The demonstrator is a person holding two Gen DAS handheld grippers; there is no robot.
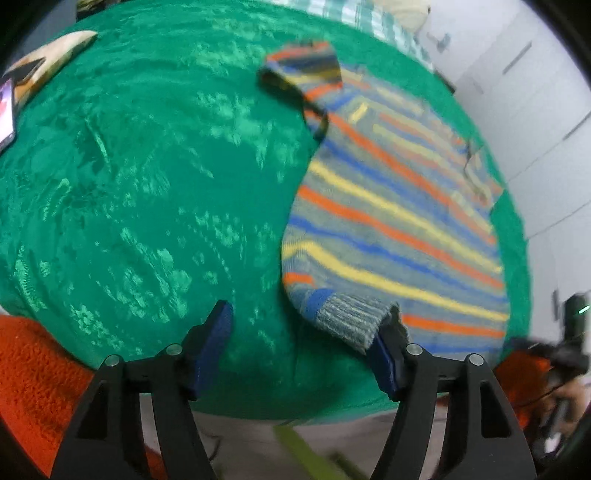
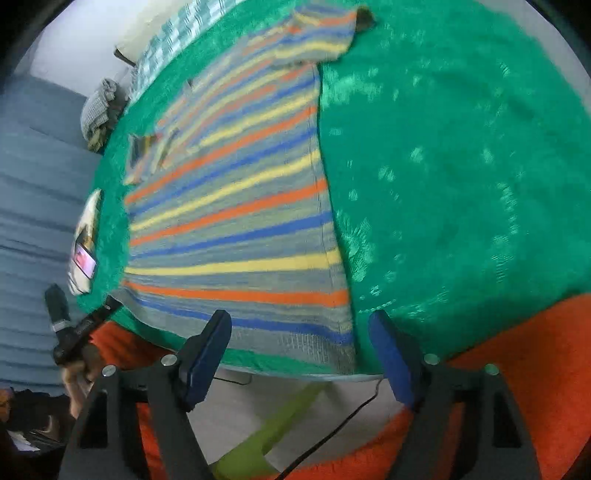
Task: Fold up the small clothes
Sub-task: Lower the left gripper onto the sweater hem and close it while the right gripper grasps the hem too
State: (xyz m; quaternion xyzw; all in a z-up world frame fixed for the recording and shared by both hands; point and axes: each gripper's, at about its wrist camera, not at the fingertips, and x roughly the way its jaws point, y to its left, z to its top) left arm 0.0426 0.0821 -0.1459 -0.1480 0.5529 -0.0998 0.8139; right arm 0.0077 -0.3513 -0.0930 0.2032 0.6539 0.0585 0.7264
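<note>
1. Your left gripper [image 1: 304, 341] hangs over the near edge of the green blanket [image 1: 147, 184] with its jaws spread wide and nothing between them.
2. The blue pad of its right finger [image 1: 384, 363] sits just at the ribbed grey cuff [image 1: 351, 319] of the striped sweater [image 1: 399, 206]; the picture is too blurred to tell whether pad and cuff touch.
3. Your right gripper [image 2: 299, 347] is released as well, jaws wide apart, hovering above the near hem of the striped sweater [image 2: 236, 221] where it meets the blanket's edge.
4. The sweater lies spread flat on the green blanket [image 2: 461, 166], its orange, blue and yellow stripes running along it. In the left wrist view it fills the right half of the scene, with one sleeve [image 1: 303, 66] at the far end folded across.
5. In the right wrist view the sweater sits left of centre, with open green blanket to its right.
6. An orange fleece cloth [image 2: 535, 369] lies under the blanket at the near side, showing at both near corners.
7. A phone with a lit screen [image 2: 84, 258] rests at the blanket's left edge in the right wrist view.
8. A checked cloth [image 1: 365, 14] lies beyond the blanket's far edge.
9. A lime-green strip [image 2: 266, 435] and a black cable [image 2: 332, 428] show on the pale floor below the grippers.
</note>
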